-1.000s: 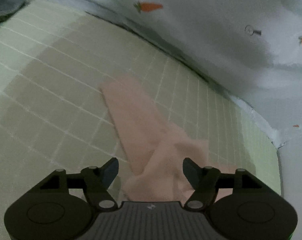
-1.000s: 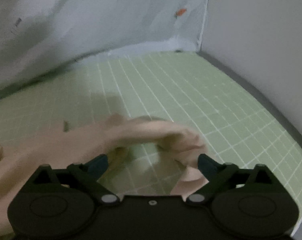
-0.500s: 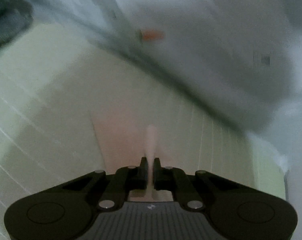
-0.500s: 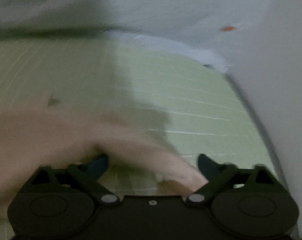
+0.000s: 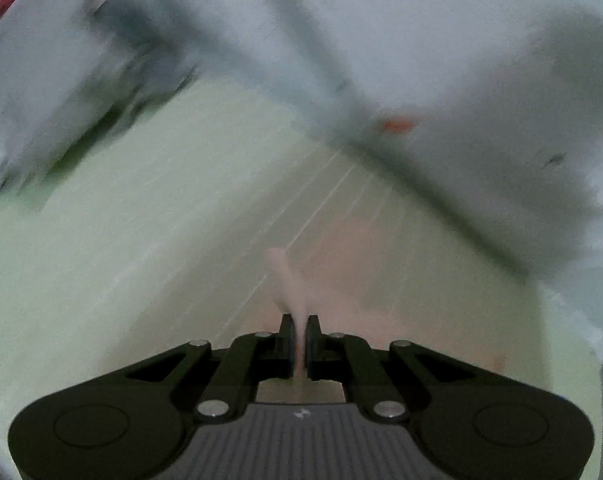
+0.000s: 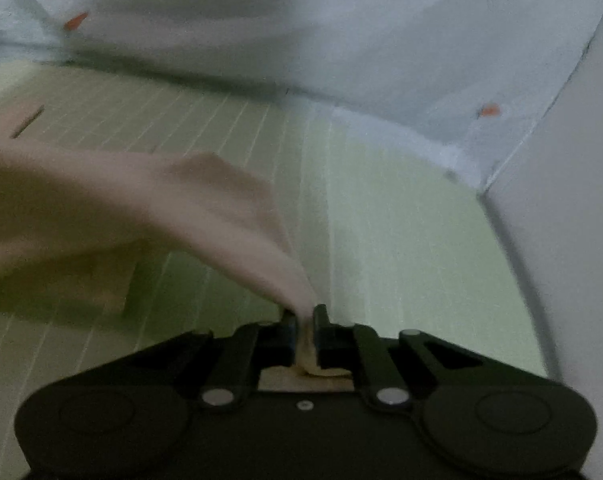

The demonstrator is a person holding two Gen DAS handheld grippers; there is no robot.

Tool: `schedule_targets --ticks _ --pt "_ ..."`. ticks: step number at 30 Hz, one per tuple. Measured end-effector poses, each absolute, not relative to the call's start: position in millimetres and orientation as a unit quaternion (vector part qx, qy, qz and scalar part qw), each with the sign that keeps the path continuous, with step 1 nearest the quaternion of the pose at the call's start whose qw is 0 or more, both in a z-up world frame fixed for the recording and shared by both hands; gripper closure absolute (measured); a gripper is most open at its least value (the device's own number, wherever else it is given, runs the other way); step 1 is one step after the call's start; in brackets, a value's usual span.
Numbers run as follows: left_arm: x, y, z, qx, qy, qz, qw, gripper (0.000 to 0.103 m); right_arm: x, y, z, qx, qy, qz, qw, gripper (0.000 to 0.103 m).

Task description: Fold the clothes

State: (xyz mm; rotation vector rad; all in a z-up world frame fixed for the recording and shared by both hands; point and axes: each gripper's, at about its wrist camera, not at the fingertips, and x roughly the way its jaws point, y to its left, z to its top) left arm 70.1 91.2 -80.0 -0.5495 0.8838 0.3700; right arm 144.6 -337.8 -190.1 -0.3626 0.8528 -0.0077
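Note:
A pale pink garment lies on the green gridded mat, one corner lifted toward the camera. My right gripper pinches that corner; its jaws are closing, and the cloth sits pressed between the pads. In the left wrist view my left gripper is shut on a thin edge of the same pink garment, which sticks up past the fingertips. The remainder of it is a blurred pink patch on the mat beyond.
A pale blue cloth backdrop printed with small orange carrots rises behind the mat. A plain grey wall bounds the mat on the right. Both views are motion-blurred.
Both grippers went from open over the pink garment to shut on it. The left one has swung left and lifted its edge; the right one has rolled and pulled its corner up.

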Motion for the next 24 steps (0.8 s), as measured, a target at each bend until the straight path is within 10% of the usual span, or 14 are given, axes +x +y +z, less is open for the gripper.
schedule_targets --ticks 6,15,24 --pt "29 88 -137 -0.289 0.510 0.195 0.786 0.095 109 -344 -220 -0.157 0.487 0.028 0.859 0.090" --pt "39 80 -93 -0.244 0.440 0.135 0.854 0.066 106 -338 -171 -0.130 0.417 0.078 0.896 0.026" --pt "66 87 -75 -0.227 0.413 0.090 0.877 0.057 158 -317 -152 -0.020 0.376 0.109 0.920 0.010"
